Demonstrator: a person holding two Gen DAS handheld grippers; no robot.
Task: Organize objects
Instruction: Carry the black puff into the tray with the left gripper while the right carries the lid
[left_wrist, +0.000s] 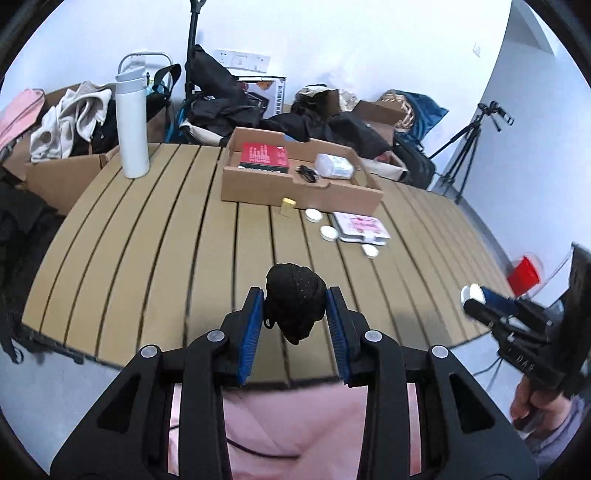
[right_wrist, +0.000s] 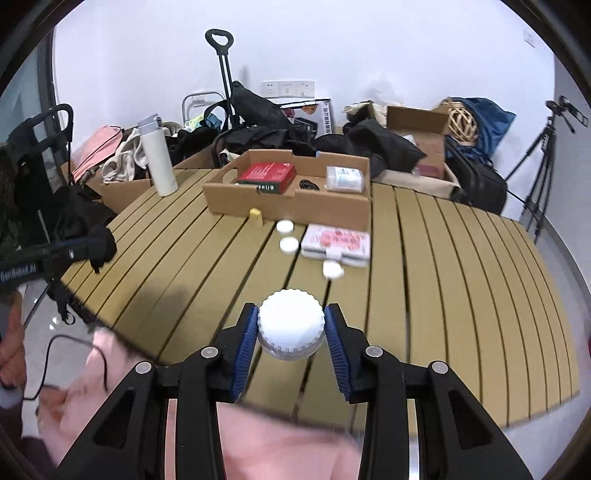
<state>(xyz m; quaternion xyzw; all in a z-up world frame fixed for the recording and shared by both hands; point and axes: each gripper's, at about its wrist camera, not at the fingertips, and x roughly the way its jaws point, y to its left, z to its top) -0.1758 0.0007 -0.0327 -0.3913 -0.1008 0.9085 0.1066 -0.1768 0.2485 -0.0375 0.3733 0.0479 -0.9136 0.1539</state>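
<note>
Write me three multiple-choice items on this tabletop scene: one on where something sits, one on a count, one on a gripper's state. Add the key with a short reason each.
1. Where is the red box?
A. Inside the cardboard tray
B. On the bare table slats
C. Under the white bottle

2. How many small white round lids lie loose on the table in front of the tray?
A. One
B. Three
C. Five

3. What is the left hand-held gripper doing?
A. Hanging open with nothing in it
B. Closed on a black mesh bundle
C. Pressed flat on the table

Key:
1 A, it lies in the left part of the cardboard tray.
2 B, three lids show near the pink-printed packet.
3 B, the black mesh bundle sits between its blue pads.
</note>
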